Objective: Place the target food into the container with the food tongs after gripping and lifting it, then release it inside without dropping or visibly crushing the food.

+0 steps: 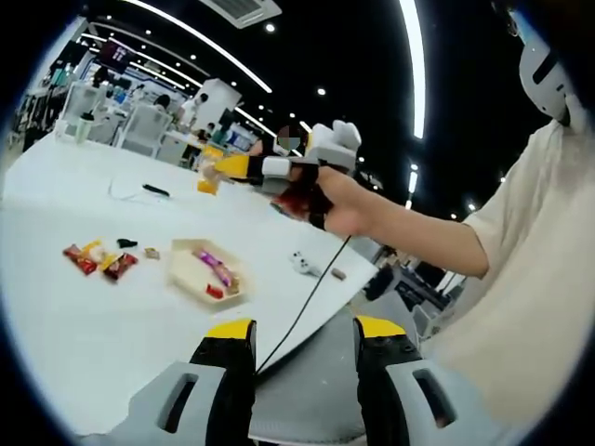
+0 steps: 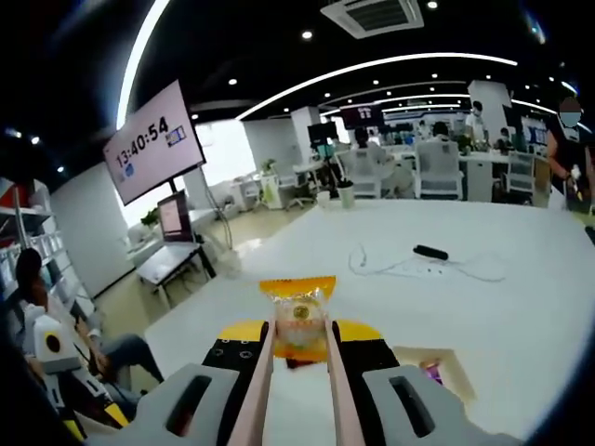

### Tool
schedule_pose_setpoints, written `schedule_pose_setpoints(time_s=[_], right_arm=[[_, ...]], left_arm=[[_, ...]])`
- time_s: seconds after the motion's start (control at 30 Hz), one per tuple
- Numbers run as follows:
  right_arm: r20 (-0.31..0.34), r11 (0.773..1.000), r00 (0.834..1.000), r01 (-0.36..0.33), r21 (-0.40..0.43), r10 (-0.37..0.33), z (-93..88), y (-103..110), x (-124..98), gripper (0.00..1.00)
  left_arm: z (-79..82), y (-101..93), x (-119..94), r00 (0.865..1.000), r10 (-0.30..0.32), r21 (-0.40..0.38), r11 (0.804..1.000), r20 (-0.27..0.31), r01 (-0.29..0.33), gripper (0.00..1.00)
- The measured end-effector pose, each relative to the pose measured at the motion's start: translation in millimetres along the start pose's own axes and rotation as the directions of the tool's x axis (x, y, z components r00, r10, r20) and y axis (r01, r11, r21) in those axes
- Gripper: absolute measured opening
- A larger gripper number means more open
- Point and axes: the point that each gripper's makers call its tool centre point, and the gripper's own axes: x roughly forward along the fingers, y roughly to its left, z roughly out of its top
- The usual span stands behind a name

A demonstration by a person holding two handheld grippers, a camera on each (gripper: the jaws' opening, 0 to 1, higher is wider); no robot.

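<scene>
Right gripper clamps the tongs, whose tips pinch the wrapped snack aloft, just past our jaws. We judge it could slip if the squeeze eases, or crush if it tightens. Left gripper: jaws apart, idle. Beyond, on the worktop, the container waits below.
</scene>
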Motion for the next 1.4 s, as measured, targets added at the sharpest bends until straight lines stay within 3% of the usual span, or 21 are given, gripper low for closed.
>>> schedule_pose_setpoints(time_s=[1.1,1.4], right_arm=[[-0.018,0.996,0.996,0.087,0.019,-0.087,-11.4,-40.2,-27.4,0.26],[-0.014,0.992,0.993,0.120,0.048,-0.119,-13.2,-60.5,-37.3,0.26]], left_arm=[[-2.2,0.5,0.5,1.000,-0.005,-0.006,1.000,0.001,0.005,0.41],[-1.9,1.3,2.4,1.000,-0.008,-0.008,1.000,-0.004,0.008,0.41]])
